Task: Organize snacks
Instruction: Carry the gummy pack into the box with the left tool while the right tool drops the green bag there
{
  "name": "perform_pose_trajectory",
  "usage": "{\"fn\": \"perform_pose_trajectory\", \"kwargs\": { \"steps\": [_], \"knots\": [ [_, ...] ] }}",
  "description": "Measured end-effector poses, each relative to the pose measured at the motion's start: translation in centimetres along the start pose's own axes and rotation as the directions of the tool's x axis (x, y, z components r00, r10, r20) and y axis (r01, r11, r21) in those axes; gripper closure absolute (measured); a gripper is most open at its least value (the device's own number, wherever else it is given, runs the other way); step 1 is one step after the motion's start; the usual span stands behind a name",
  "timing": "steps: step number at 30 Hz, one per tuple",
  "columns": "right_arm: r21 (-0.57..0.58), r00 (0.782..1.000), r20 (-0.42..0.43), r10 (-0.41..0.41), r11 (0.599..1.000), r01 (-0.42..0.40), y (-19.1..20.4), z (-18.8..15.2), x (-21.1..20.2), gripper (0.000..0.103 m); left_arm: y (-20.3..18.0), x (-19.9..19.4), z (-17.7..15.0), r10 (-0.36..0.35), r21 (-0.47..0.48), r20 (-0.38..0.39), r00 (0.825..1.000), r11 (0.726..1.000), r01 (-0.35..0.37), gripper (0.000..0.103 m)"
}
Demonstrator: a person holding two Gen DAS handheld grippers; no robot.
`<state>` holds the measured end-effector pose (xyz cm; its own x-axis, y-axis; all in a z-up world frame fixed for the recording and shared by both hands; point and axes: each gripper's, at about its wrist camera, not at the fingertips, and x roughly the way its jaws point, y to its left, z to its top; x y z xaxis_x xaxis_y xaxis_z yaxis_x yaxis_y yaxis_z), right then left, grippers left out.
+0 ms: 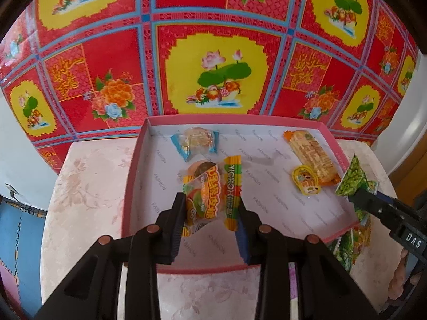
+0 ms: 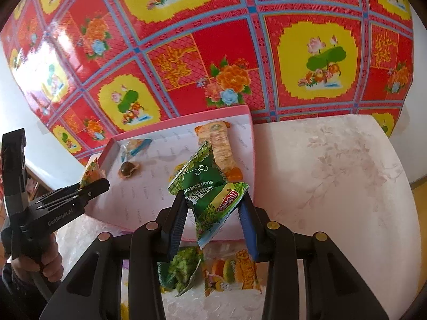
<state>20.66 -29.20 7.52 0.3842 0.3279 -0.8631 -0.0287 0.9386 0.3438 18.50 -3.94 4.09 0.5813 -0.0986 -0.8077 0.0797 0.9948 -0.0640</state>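
Between the fingers of our left hand-held gripper (image 1: 212,205) sits a burger-print gummy packet (image 1: 206,197) with a green-and-orange striped edge, the jaws closed narrowly on it so that it hangs over the near half of the pink-rimmed box (image 1: 133,165). Our right hand-held gripper (image 2: 214,202) is likewise clamped on a green snack packet (image 2: 205,184), crumpled and tilted, held above the box's right-hand rim.

We see the box standing on the pale, flower-patterned bench (image 1: 88,186), its white lining printed with small grey lettering. Inside it lie four things:
- a clear biscuit packet with blue ends (image 1: 196,140), near the far wall;
- a round brown-topped sweet in clear wrap (image 1: 202,168), just behind the gummy packet we hold;
- a long orange-ended rice cracker packet (image 1: 311,156), along the right side;
- a small yellow packet (image 1: 307,182), touching the cracker packet's near end.

On the bench just outside the box's near edge, under the right hand-held gripper, we can make out another green packet (image 2: 182,269) and a yellow, fruit-printed packet (image 2: 232,272) side by side. Behind the bench hangs a red, yellow and blue floral sheet (image 1: 213,61).
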Motion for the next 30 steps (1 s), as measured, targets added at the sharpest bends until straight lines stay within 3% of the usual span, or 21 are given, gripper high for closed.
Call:
{"fn": "perform_pose_trajectory", "kwargs": {
  "steps": [12,14,22,30],
  "knots": [
    [-0.014,1.0,-0.003,-0.01,1.0,0.01,0.0,0.1,1.1,0.063,-0.1,2.5,0.3,0.025,-0.006,-0.046,0.999,1.0,-0.025,0.067],
    [-0.012,1.0,-0.001,-0.01,1.0,0.01,0.0,0.1,1.0,0.062,-0.3,2.6,0.4,0.029,-0.005,-0.053,0.998,1.0,-0.03,0.063],
    [-0.025,0.999,0.036,0.012,1.0,-0.011,0.6,0.3,-0.7,0.054,-0.8,1.1,0.0,0.005,-0.029,-0.05,0.999,1.0,-0.006,0.052],
    [-0.033,0.998,0.059,0.018,0.999,-0.016,1.1,-0.1,-2.2,0.054,-1.4,-0.7,-0.2,-0.005,-0.011,-0.032,0.999,1.0,0.005,0.052]
  ]
}}
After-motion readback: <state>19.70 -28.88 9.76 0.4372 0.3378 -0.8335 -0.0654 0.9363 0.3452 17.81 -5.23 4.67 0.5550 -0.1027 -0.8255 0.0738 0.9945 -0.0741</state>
